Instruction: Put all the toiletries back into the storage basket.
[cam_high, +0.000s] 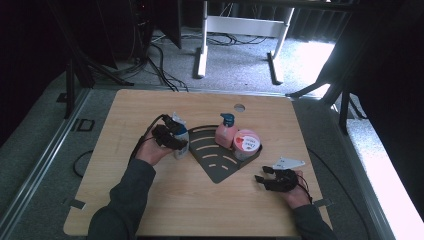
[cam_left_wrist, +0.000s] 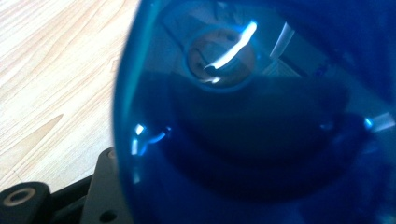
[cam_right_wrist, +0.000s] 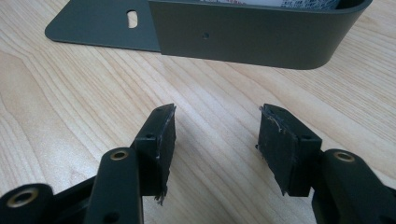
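Holding: the left tongs (cam_high: 176, 138) are clamped on a bottle (cam_high: 180, 134) with a blue cap and pale body, which stands upright on the tabletop (cam_high: 150, 200).
Bottle's place: just beside the left edge of the dark corner tray (cam_high: 220, 167), outside its wall, toward the tabletop's middle.
Left gripper view: glossy blue plastic of the bottle (cam_left_wrist: 261, 140) sits right up against the lens, with wood grain off to one side; how the jaws meet it is hidden there.
Right tongs (cam_high: 264, 175): jaws stand fairly wide with nothing between them, low over bare wood near the tabletop's right front corner.
Right gripper view: the two black pads (cam_right_wrist: 163, 140) point at the tray's dark curved wall (cam_right_wrist: 247, 37), a stretch of tabletop lying between them and it.
Tray contents: a pink pump bottle (cam_high: 226, 132) and a round pink-lidded tub (cam_high: 246, 143) stand side by side at the tray's far, walled end.
Hands: well apart, one on each side of the tray.
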